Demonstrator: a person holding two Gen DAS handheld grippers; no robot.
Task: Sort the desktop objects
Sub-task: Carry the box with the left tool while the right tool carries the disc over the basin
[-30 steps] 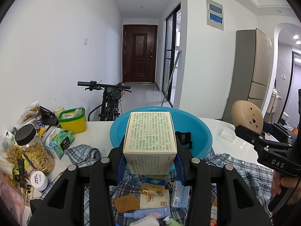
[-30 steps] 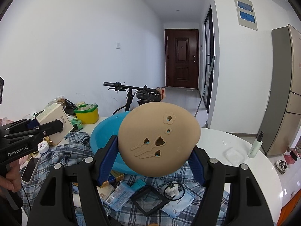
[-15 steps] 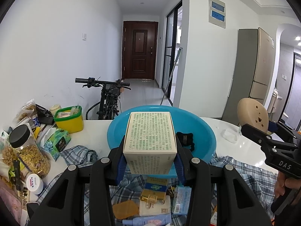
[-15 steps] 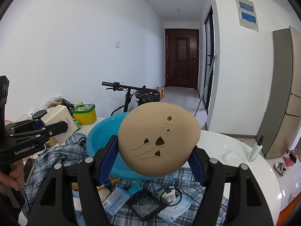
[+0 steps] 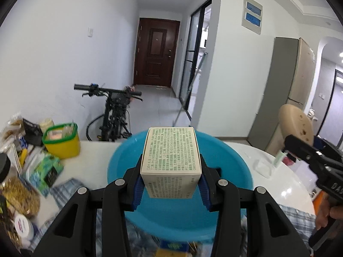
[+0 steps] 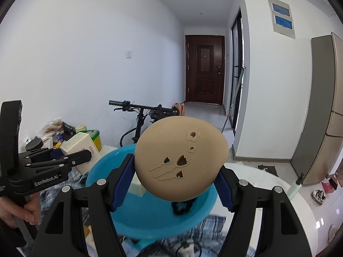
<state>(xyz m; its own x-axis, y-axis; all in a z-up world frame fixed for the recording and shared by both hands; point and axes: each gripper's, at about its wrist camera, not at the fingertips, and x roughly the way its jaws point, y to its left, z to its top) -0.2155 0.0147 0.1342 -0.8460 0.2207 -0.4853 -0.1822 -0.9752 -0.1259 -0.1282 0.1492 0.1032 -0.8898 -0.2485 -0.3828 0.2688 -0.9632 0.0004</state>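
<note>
The left gripper (image 5: 170, 184) has its jaws clamped on a cream box (image 5: 170, 158) printed with green text; the blue pads press both side faces, and the box sits level between them, lifted over the blue basin (image 5: 240, 171). In the right wrist view the same gripper (image 6: 85, 156) comes in from the left with the box (image 6: 80, 144) at its tips, just beside the basin's (image 6: 103, 167) near-left rim, and a hand (image 6: 19, 207) wraps the grip below. It points slightly downward toward the basin.

The right gripper (image 6: 174, 178) has its jaws set fairly wide and closed on a tan oval pad (image 6: 181, 156) with flower-shaped cutouts; the blue fingers (image 6: 122, 177) press its lower left and right edges. The pad stands on edge, its face toward the camera, held above the basin. In the left wrist view this gripper (image 5: 300, 147) enters from the right with the pad (image 5: 297, 124) behind its tips, off the basin's right side, and a hand (image 5: 328, 216) shows at the frame's edge.

Inside the basin lie a small black item (image 6: 182, 206) and a pale block (image 6: 137, 187). The basin rests on a white table (image 5: 285, 184), partly on a plaid cloth (image 6: 214, 222). On the table's left stand a yellow tub (image 5: 61, 143), a green packet (image 5: 46, 171) and a jar (image 5: 12, 188).
</note>
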